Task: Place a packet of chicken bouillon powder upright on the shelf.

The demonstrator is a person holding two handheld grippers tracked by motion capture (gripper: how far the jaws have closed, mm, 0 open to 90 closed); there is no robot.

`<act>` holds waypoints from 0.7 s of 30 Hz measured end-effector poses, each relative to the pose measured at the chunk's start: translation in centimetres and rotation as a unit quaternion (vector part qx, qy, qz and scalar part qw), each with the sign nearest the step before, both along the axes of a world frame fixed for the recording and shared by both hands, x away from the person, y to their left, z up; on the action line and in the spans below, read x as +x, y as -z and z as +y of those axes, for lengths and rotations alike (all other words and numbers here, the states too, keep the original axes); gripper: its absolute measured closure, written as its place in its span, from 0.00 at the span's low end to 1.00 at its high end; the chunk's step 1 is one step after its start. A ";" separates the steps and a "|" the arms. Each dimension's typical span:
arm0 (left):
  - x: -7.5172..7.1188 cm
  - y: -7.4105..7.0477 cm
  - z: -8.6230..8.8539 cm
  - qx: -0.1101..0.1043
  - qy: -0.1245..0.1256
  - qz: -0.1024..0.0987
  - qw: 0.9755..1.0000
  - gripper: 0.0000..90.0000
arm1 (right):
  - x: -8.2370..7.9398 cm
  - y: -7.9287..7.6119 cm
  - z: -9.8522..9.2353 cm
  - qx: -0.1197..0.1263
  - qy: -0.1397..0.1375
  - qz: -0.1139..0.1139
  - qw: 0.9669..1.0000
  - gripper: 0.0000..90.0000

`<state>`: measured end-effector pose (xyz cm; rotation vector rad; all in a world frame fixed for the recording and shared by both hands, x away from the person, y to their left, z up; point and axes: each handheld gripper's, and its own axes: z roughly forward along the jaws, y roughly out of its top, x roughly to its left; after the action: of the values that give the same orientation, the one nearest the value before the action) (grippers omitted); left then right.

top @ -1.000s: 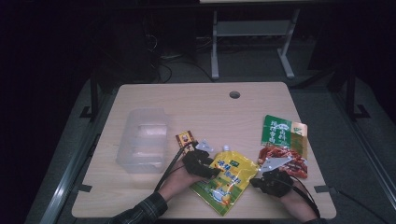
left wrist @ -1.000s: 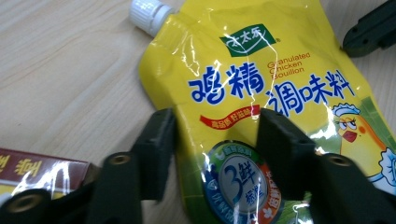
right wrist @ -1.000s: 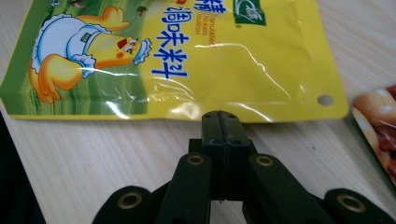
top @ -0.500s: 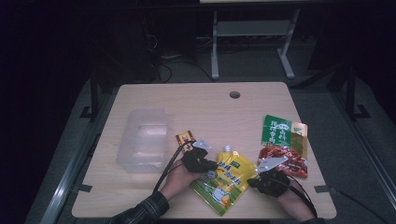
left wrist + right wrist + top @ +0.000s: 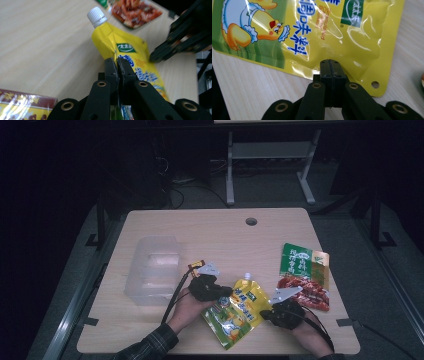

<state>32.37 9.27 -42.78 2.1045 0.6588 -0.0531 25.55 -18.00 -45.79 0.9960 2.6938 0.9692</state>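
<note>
Since a second ago | left tool (image 5: 117, 65) closed, pinching yellow pouch (image 5: 130, 53) | right tool (image 5: 331, 65) pressed together

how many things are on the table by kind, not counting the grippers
Spouted pouches: 1, the yellow pouch
Flat snack packets: 3, the green packet, the red packet, the small brown packet
Clear plastic containers: 1, the clear container
Total: 5

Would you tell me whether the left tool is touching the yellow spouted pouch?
Touching. In the left gripper view the left tool, whose jaws have just closed, pinches the edge of the yellow pouch.
</note>
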 end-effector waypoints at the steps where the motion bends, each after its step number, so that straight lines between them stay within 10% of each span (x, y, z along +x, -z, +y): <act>1: -0.1 -0.3 0.1 -0.005 0.001 -0.004 1.000 0.97 | 0.1 0.0 0.1 0.000 -0.002 -0.002 1.000 1.00; 10: -0.4 -2.6 1.5 -0.026 -0.006 -0.051 0.998 0.97 | 0.7 -0.7 -0.4 0.023 0.022 -0.014 0.999 0.83; 16: -0.5 -4.1 2.5 -0.042 -0.015 -0.071 0.996 0.97 | 1.0 -1.0 -2.2 0.092 0.067 0.004 0.993 0.43; 21: -0.8 -4.9 2.6 -0.058 -0.007 -0.077 0.995 0.97 | 1.9 -0.5 -1.9 0.159 0.050 0.017 0.986 0.26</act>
<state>31.59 11.88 -37.87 1.9702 0.5645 0.0760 27.44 -19.87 -45.29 1.1983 2.5344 1.4029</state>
